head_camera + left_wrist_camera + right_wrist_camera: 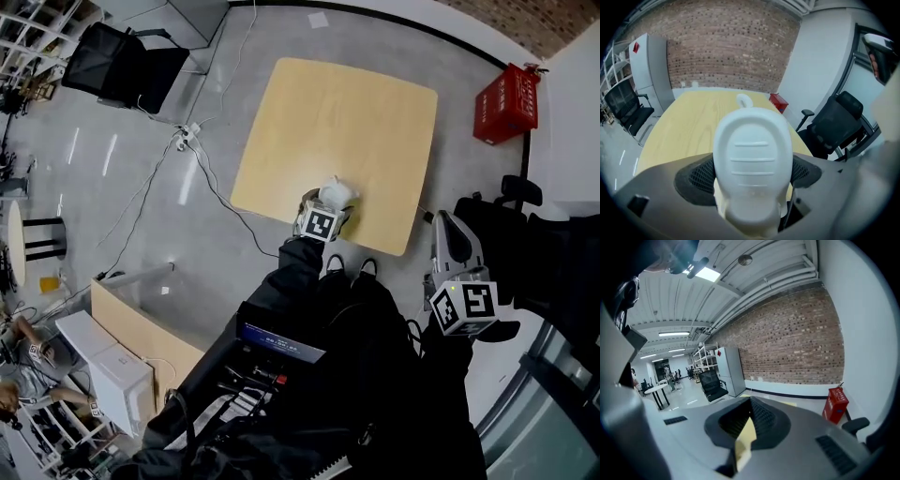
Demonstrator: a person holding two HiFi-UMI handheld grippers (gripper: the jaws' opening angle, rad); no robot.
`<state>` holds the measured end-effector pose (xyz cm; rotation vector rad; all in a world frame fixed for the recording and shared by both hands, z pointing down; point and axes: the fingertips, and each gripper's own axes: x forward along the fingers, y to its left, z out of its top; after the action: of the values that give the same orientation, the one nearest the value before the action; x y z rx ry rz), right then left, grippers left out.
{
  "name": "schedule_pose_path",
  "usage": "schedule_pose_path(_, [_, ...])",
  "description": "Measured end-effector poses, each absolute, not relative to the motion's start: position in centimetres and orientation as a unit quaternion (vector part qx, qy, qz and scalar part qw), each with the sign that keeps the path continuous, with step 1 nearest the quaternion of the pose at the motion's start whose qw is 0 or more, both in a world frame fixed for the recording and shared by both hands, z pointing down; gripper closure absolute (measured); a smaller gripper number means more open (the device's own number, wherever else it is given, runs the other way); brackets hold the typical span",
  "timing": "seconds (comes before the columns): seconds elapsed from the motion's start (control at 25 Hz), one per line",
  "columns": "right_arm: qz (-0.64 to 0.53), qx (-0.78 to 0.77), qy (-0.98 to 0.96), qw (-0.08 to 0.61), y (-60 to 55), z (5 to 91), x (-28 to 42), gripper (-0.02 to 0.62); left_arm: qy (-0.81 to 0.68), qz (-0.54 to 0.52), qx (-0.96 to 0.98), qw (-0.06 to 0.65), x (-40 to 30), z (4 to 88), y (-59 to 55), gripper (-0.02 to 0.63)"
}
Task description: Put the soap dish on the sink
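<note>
Two mesh-faced pads (701, 176) of the left gripper (752, 174) were found clamped against the sides of the soap dish (752, 150). The dish was gripped across its width, with its ribbed face turned toward the camera and a small hooked tab at its far end. It was judged to be moulded white plastic: light, stiff, and smooth enough to slip if the grip were slackened. A hold on the side walls near the middle was considered sound, and the thin tab unsuited to bearing load. The dish was positioned over the near edge of a wooden table (337, 122); contact with the top could not be determined. The right gripper (747, 427) was noted with its jaws pressed together on nothing, held well apart from the table on the person's right. No sink was observed in any view. A red box (507, 103) was recorded on the floor beyond the table.
</note>
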<state>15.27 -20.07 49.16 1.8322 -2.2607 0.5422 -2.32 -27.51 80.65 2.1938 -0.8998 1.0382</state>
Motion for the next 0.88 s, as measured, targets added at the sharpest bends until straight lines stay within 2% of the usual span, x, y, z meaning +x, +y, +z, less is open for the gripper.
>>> schedule_pose_path(0.4, [0.201, 0.632, -0.739, 0.122, -19.5, 50.7, 16.6, 0.591, -0.320, 0.472, 0.774, 0.275, -2.0, 86.1, -28.3, 0.144])
schedule_pose_path(0.88, [0.201, 0.634, -0.737, 0.122, -17.9, 50.7, 17.7, 0.591, -0.335, 0.507, 0.757, 0.239, -1.3, 87.6, -27.9, 0.144])
